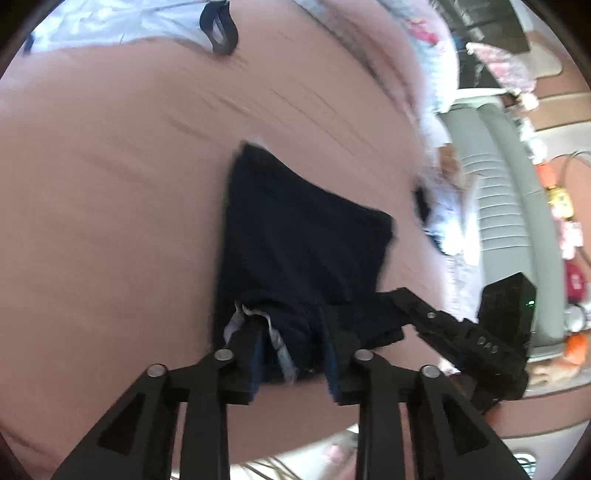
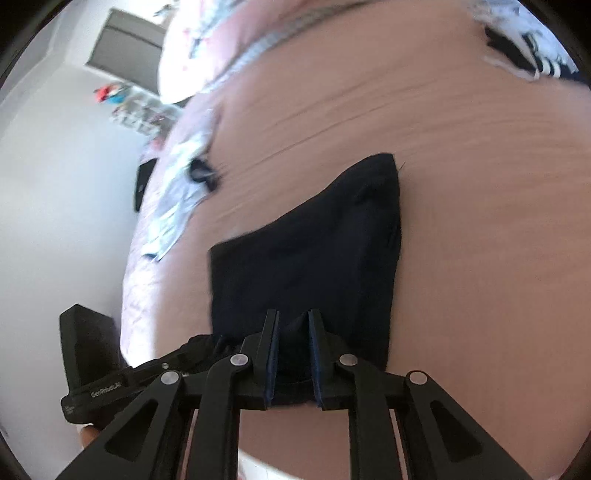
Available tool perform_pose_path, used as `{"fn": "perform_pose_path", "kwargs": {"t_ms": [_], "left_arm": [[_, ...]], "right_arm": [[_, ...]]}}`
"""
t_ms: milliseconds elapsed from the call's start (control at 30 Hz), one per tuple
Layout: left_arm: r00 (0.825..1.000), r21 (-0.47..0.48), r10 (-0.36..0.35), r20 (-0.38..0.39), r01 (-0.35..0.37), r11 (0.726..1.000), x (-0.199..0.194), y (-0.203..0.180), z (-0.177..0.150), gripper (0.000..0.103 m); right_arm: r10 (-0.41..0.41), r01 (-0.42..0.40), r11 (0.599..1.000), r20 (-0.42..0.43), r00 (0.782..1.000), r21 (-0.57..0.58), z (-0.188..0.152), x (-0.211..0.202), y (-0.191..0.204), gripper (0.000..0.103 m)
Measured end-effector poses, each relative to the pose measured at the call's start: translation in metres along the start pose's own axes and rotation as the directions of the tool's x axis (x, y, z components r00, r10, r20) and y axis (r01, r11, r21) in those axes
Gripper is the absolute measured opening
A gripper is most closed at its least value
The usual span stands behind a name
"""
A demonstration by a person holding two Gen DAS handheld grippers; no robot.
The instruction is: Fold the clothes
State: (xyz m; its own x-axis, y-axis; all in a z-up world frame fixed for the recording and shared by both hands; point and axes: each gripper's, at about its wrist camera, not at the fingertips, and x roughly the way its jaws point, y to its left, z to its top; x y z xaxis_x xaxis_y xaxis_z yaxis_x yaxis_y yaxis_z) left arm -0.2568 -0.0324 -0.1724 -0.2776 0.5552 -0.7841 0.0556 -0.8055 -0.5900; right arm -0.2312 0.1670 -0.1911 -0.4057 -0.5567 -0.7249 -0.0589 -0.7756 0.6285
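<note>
We are pinching the dark garment [image 1: 306, 236] in both grippers, left [image 1: 295, 354] and right [image 2: 291, 354], seemingly thinly, risking slippage onto the bed [image 1: 110, 221].

The garment [image 1: 295, 236] lies on the bed [image 1: 110, 221], its near edge between both grippers, left gripper [image 1: 295, 354] beside right gripper [image 2: 291, 350]. Other clothes [image 1: 110, 22] lie at the bed's far edge.

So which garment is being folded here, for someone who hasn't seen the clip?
Start from the wide pink bedsheet. In its middle lies the dark navy garment, its near edge pinched by the left gripper and the right gripper. The other clothes at the bed's edges are pale and patterned; this one is plain and dark.
</note>
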Motion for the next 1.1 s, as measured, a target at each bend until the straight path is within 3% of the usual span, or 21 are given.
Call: {"fn": "perform_pose_path", "kwargs": {"t_ms": [67,133,167,267,333,400,433,500,633,733,767,800,900,1000,1100], "left_arm": [[0.998,0.074,0.034,0.045,-0.037,0.997,-0.007,-0.004,0.006,0.03],[0.996,0.174,0.063,0.067,-0.074,0.982,-0.009,-0.01,0.0,0.046],[0.994,0.224,0.077,0.079,-0.092,0.97,-0.009,-0.013,-0.003,0.048],[0.986,0.366,0.113,0.119,-0.15,0.919,-0.012,-0.022,-0.011,0.048],[0.98,0.455,0.134,0.149,-0.188,0.871,-0.014,-0.028,-0.017,0.048],[0.973,0.525,0.16,0.169,-0.226,0.821,-0.009,-0.036,-0.022,0.048],[0.97,0.535,0.181,0.164,-0.242,0.81,0.0,-0.038,-0.022,0.048],[0.964,0.546,0.22,0.15,-0.266,0.794,0.015,-0.037,-0.02,0.048],[0.967,0.531,0.199,0.161,-0.255,0.808,0.025,-0.037,-0.01,0.048],[0.975,0.535,0.17,0.141,-0.22,0.816,0.03,-0.041,-0.009,0.017],[0.974,0.531,0.178,0.139,-0.225,0.817,0.032,-0.04,-0.01,0.016],[0.974,0.527,0.178,0.137,-0.224,0.82,0.032,-0.04,-0.011,0.015],[0.975,0.525,0.142,0.168,-0.211,0.824,0.022,-0.045,-0.011,0.01],[0.971,0.536,0.12,0.206,-0.215,0.817,0.014,-0.054,-0.007,0.009],[0.966,0.537,0.127,0.224,-0.231,0.811,0.019,-0.059,0.006,0.009]], "right_arm": [[-0.015,0.015,1.0,0.008,1.0,0.009,0.015,0.006,-0.002,0.025],[-0.03,0.03,0.999,0.016,0.999,0.019,0.029,0.011,-0.003,0.037],[-0.04,0.039,0.999,0.021,0.999,0.019,0.036,0.013,-0.003,0.044],[-0.147,0.162,0.978,0.118,0.982,-0.129,0.029,-0.004,0.011,0.045],[-0.207,0.247,0.943,0.188,0.96,-0.221,0.024,-0.014,0.021,0.045],[-0.258,0.31,0.883,0.188,0.948,-0.352,0.014,-0.005,0.036,0.045],[-0.284,0.34,0.843,0.192,0.94,-0.417,0.007,0.003,0.044,0.045],[-0.319,0.367,0.8,0.181,0.93,-0.475,0.001,0.014,0.048,0.045],[-0.35,0.367,0.802,0.128,0.928,-0.472,0.011,0.041,0.046,0.045],[-0.332,0.332,0.823,0.085,0.94,-0.461,0.019,0.062,0.043,0.045],[-0.333,0.329,0.821,0.076,0.94,-0.466,0.018,0.068,0.042,0.042],[-0.334,0.325,0.82,0.066,0.94,-0.471,0.017,0.074,0.041,0.027],[-0.304,0.307,0.828,0.085,0.949,-0.47,0.01,0.074,0.043,0.014],[-0.273,0.299,0.844,0.122,0.954,-0.445,0.01,0.059,0.048,0.012],[-0.26,0.316,0.831,0.182,0.948,-0.458,0.02,0.043,0.057,0.012]]}}
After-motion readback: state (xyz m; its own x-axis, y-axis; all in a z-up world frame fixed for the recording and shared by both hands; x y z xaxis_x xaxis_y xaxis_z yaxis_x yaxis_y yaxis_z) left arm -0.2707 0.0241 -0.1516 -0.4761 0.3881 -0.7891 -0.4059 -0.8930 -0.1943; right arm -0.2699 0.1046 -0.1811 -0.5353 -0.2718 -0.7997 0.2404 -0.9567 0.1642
